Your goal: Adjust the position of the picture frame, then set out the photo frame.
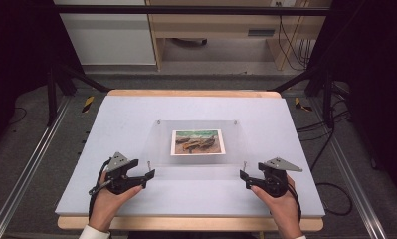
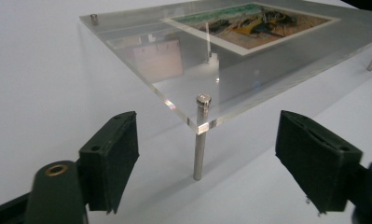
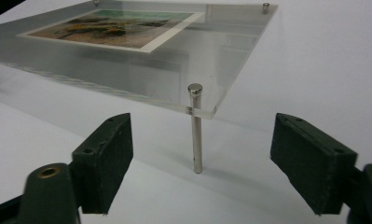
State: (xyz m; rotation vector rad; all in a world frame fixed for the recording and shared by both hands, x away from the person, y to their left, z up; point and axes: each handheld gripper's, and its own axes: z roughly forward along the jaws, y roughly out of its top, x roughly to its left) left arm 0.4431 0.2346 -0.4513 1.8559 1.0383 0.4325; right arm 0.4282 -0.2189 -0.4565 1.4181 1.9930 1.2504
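A clear acrylic plate [image 1: 196, 167] stands on thin metal pins over the white table, with a colour picture [image 1: 197, 142] at its middle. My left gripper [image 1: 150, 175] is open at the plate's near left corner. In the left gripper view the corner pin [image 2: 200, 140] stands between the wide-apart pads [image 2: 111, 158], touching neither. My right gripper [image 1: 243, 177] is open at the near right corner. There the right corner pin [image 3: 196, 135] also stands free between the pads [image 3: 309, 163]. A hand holds each gripper low over the table.
The white table mat [image 1: 111, 129] lies on a wooden board [image 1: 186, 93]. Two more pins [image 1: 158, 122] hold the plate's far corners. Black frame bars [image 1: 61, 84] and cables [image 1: 335, 149] flank the table.
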